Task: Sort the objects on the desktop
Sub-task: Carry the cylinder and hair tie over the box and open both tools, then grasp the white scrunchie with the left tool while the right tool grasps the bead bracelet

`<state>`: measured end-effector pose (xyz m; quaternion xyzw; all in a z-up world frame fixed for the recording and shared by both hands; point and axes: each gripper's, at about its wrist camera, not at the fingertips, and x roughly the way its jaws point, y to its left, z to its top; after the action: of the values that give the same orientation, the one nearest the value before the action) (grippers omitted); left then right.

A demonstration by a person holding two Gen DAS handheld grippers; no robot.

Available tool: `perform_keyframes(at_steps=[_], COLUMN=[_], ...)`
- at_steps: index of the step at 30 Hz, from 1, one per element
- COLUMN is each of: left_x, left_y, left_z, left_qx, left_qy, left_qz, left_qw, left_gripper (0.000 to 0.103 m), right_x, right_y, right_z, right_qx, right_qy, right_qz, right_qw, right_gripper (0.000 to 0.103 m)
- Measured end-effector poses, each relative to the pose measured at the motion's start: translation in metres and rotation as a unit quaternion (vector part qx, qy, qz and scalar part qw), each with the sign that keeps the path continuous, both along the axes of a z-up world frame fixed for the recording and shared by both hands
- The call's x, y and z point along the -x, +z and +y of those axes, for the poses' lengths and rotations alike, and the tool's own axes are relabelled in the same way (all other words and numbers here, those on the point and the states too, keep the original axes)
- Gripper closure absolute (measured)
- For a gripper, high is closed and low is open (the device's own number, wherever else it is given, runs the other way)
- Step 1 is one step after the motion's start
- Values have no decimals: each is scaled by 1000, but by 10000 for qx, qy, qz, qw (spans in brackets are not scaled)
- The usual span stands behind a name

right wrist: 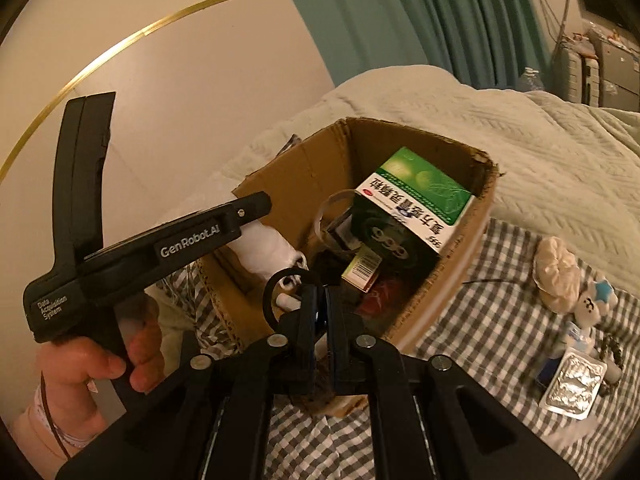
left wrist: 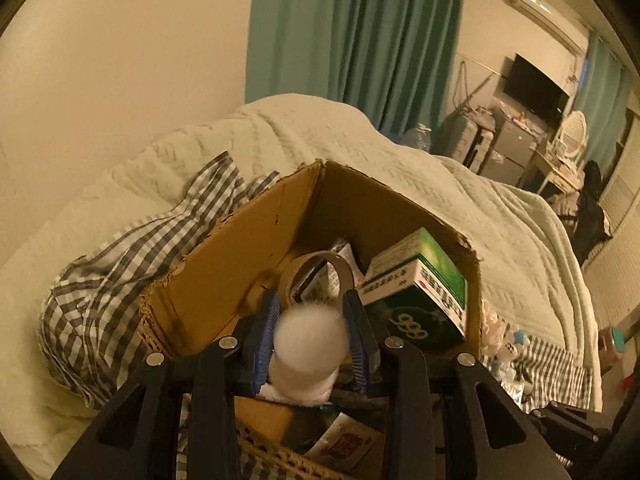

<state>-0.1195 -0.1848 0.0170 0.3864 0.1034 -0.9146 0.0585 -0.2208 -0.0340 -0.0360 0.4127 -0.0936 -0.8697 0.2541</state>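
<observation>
here left hand-held gripper (left wrist: 310, 332) grips a seemingly white bottle (left wrist: 306, 354) over the box (left wrist: 224, 256).

cardboard box (right wrist: 304, 172): brown | medicine box (right wrist: 424, 196): green-white | bottle (left wrist: 308, 344): white | cloth (right wrist: 492, 300): grey-white check | curtain (left wrist: 352, 32): teal | blanket (left wrist: 500, 208): cream

Warm, dim light fills a bedroom with cream walls (left wrist: 120, 60) and teal curtains (left wrist: 352, 40) beyond the fingertips. A bed under a pale knitted blanket (left wrist: 500, 208) and gingham sheet (right wrist: 500, 300) lies ahead; far right, a black television (left wrist: 536, 86), wall air conditioner (left wrist: 536, 2) and cluttered desk (left wrist: 560, 168)
</observation>
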Motion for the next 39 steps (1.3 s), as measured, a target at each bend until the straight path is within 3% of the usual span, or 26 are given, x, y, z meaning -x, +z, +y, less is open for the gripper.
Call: perform_keyframes(at_steps=[2,4,13,21,28,33,39], left_x=[6,8,12,-12,-27,-27,-15], left_y=[-1,0,7,14,-21,-64,-115], left_z=[1,4,48,133,209,248,281], left_qx=[-59,-111,146,99,164,231,566], left_qy=[105,207,3,-768,-1463,-1664,-1912], left_qz=[-50,25,6,102,-311,-761,-1143], left_qw=[9999,9997,9999,9969,9886,9828,9732], left_gripper=[36,34,29,23,22,22,22], right_x=[1,2,-7,-37,-73,-87,-94], right_y=[1,3,13,17,0,-25,-56], right_z=[1,7,55,147,231,261,293], right_qx=[-84,-46,-100,-559,-683,-753,-823], right_qy=[-33,-90,-499,-1466,-2231,-2319,-2371], right_qz=[32,75,126,259,-17,-236,-518], right_qw=[10000,9999,9986,9873,9724,9695,9666], right_gripper=[63,58,58,58,58,58,58])
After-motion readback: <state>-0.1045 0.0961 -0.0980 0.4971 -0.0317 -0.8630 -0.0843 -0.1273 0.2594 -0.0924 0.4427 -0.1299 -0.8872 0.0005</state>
